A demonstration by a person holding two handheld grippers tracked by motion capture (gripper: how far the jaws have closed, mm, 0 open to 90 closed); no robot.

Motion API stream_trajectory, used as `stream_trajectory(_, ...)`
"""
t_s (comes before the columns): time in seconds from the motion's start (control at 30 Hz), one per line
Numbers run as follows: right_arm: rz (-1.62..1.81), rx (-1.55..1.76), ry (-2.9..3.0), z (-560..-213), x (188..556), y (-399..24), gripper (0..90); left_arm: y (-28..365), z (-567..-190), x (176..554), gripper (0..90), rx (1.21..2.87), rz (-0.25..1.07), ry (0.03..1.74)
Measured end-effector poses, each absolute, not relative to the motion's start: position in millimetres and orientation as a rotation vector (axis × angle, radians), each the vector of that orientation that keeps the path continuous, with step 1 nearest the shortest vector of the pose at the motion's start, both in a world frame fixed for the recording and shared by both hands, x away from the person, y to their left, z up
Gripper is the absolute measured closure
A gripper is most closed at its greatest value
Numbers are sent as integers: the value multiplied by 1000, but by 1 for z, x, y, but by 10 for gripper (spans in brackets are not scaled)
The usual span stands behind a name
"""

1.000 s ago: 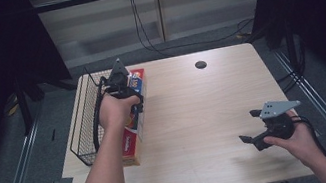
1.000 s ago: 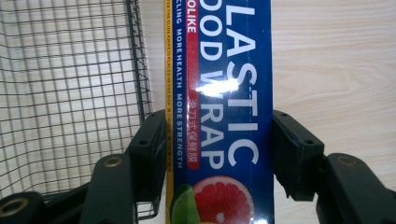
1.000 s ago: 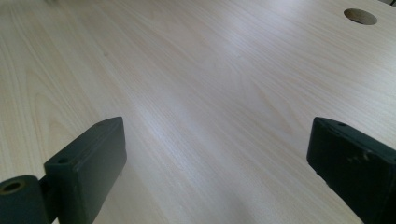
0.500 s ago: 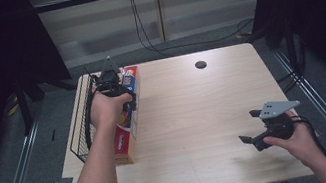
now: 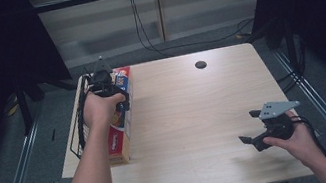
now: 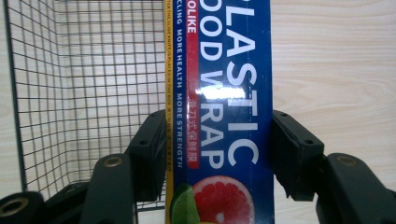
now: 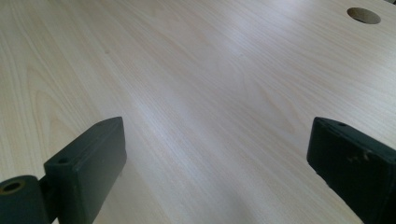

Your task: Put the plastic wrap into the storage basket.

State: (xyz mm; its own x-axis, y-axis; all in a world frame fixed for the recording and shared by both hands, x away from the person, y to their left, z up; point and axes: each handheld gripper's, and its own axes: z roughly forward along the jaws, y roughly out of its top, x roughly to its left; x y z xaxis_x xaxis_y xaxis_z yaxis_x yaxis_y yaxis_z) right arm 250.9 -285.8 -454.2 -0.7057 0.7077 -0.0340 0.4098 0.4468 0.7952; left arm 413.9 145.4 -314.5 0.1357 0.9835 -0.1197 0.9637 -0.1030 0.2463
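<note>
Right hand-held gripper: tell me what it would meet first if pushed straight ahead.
Probably nothing: ahead of the open right hand-held gripper lies bare table, with a round hole off to one side.

High view — fixed above the near edge of the pale wooden table point(image 5: 191, 117), facing forward and down, far enough to take in the whole top. Left gripper view looks close down on the long blue plastic-wrap box point(image 6: 224, 93) beside the black wire basket point(image 6: 84, 93). Right gripper view skims low across bare tabletop toward the round dark hole point(image 7: 363, 15) — also seen from above.
</note>
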Motion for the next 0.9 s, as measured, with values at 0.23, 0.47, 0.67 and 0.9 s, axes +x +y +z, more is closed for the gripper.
stream_trajectory(0.23,1146,948,2338,-454,251,-286,44,156,-314,413,435,2136,107,1928)
stream_trajectory(0.47,1138,949,2336,-454,251,-286,44,163,-314,414,435,2125,112,1938)
stream_trajectory(0.67,1135,942,2346,-454,251,-286,44,169,-315,413,435,2120,122,1950)
stream_trajectory(0.9,1142,943,2345,-454,251,-286,44,176,-317,414,435,2100,118,1968)
